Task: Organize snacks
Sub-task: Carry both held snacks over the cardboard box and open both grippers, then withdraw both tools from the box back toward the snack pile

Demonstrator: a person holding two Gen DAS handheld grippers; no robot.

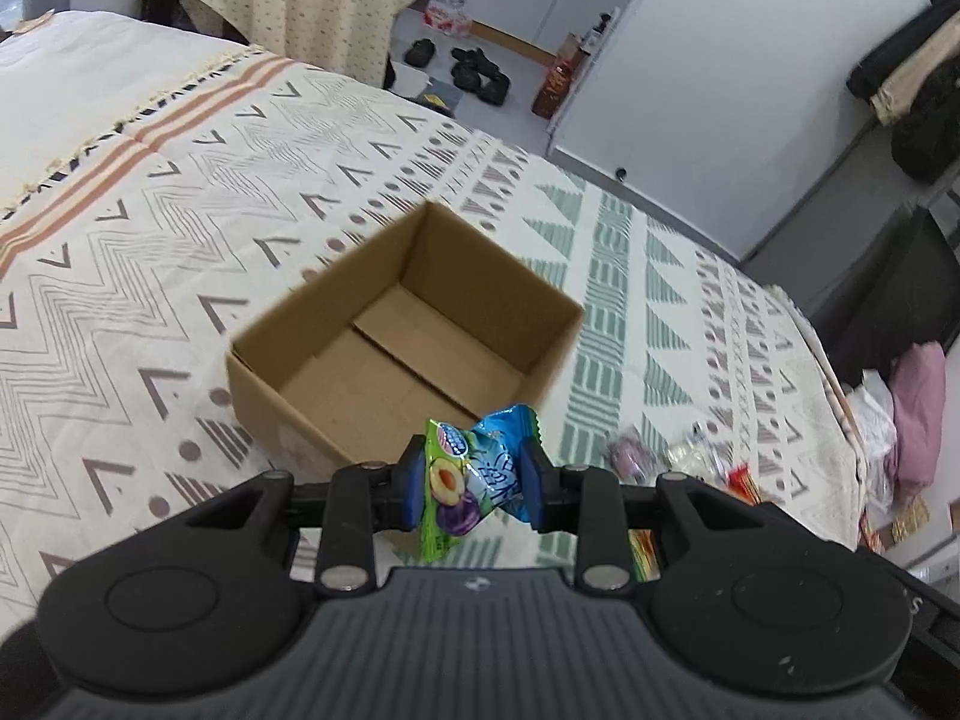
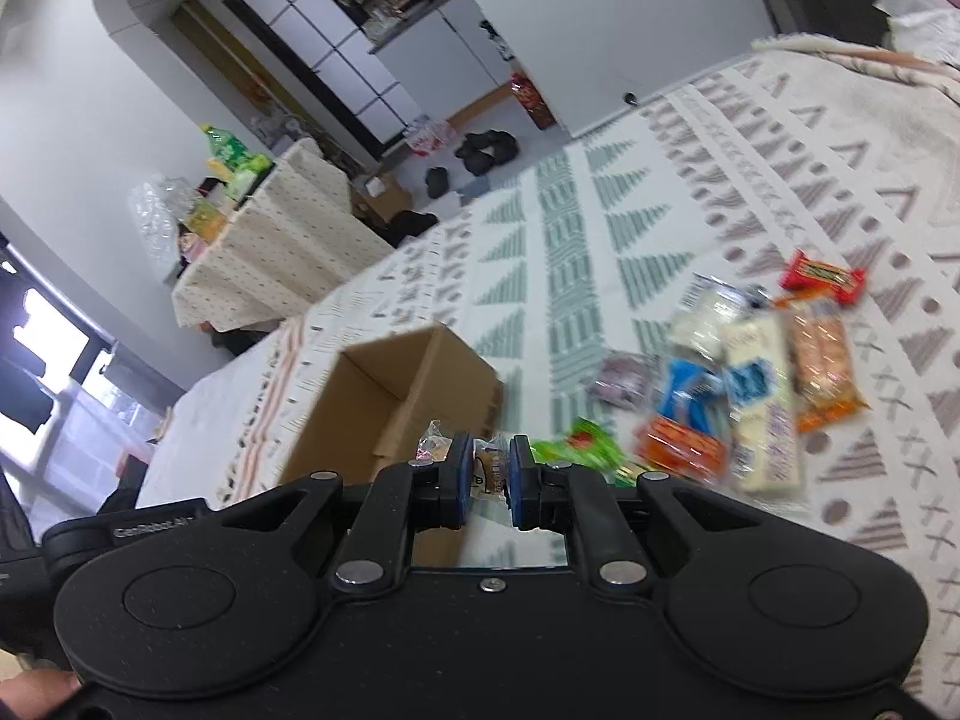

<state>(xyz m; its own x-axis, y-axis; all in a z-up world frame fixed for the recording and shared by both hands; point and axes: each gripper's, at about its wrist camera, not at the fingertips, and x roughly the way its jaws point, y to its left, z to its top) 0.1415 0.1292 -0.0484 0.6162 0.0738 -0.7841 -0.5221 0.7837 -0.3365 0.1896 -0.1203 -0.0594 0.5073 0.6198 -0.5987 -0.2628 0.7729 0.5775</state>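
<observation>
Both tools gripping: left tool (image 1: pixel 471 483) w/ green pack (image 1: pixel 465 480), right tool (image 2: pixel 487 471) w/ small candy (image 2: pixel 489 468), near box (image 1: pixel 408 330). I risk dropping short—candy's pinched thin.

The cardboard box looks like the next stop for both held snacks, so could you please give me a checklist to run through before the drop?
1. Left gripper clamps the green-and-blue fruit candy packet: ok.
2. Right gripper clamps the small clear-wrapped snack: ok.
3. Cardboard box open at the top, floor bare: ok.
4. Left packet past the box's near rim: not ok, it hangs just short.
5. Right snack above the opening: cannot tell.
6. Snack pile left on the bedspread: not ok, more to sort.
</observation>
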